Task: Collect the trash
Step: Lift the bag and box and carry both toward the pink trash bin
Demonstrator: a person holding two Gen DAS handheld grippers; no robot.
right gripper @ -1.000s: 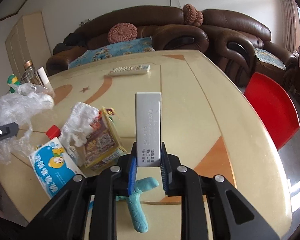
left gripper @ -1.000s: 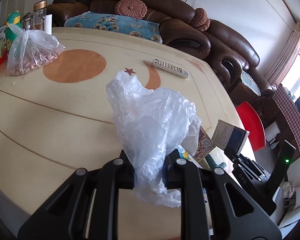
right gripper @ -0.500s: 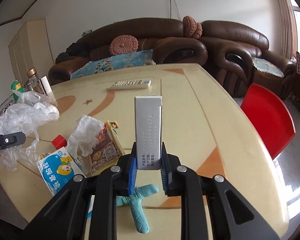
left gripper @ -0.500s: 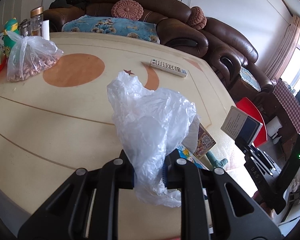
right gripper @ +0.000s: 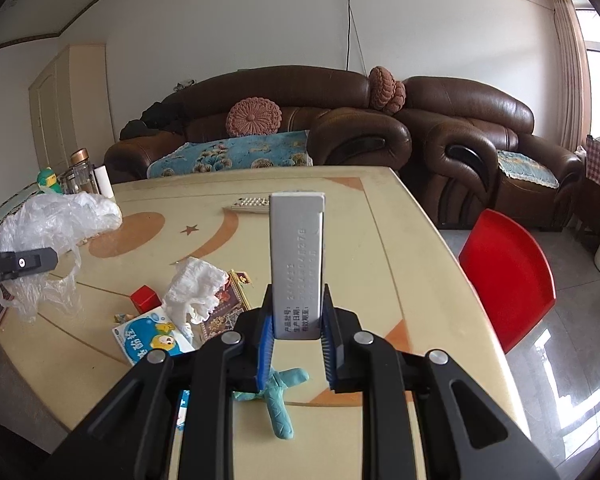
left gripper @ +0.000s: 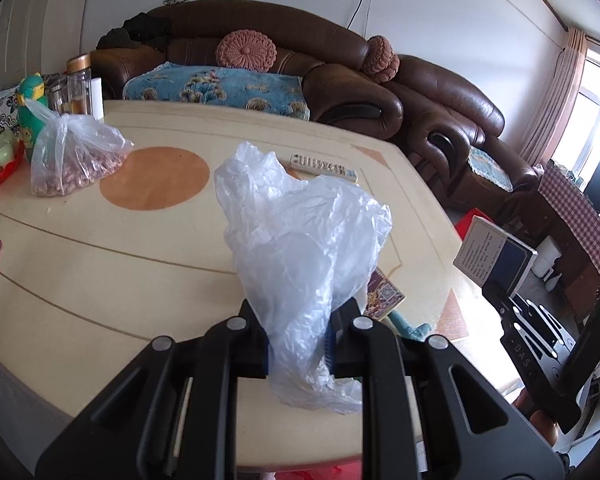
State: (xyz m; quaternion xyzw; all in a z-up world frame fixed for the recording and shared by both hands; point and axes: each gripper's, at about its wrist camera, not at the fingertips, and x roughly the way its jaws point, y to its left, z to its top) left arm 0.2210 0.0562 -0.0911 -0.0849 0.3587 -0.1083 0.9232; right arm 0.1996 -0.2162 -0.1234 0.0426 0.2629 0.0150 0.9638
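- The left gripper has its jaws closed tight on the gathered neck of a clear plastic bag, which stands up crumpled above the table; as I read it, this bag is the collecting sack, so the grip should move to one lip of the mouth, letting the rest fall open; pinched as it is, nothing can go in.
- Between the two hands, trash lies near the table's edge: a crumpled tissue, a blue printed packet, a patterned box, a small red box and a teal rubbery piece; they lie close together, some touching.
- The right gripper is nearly closed on the lower end of a flat silver carton, held upright, clear of the table; bring it over the bag's mouth, lower it end-first, and release only once it is inside; the thin film could snag on a corner.
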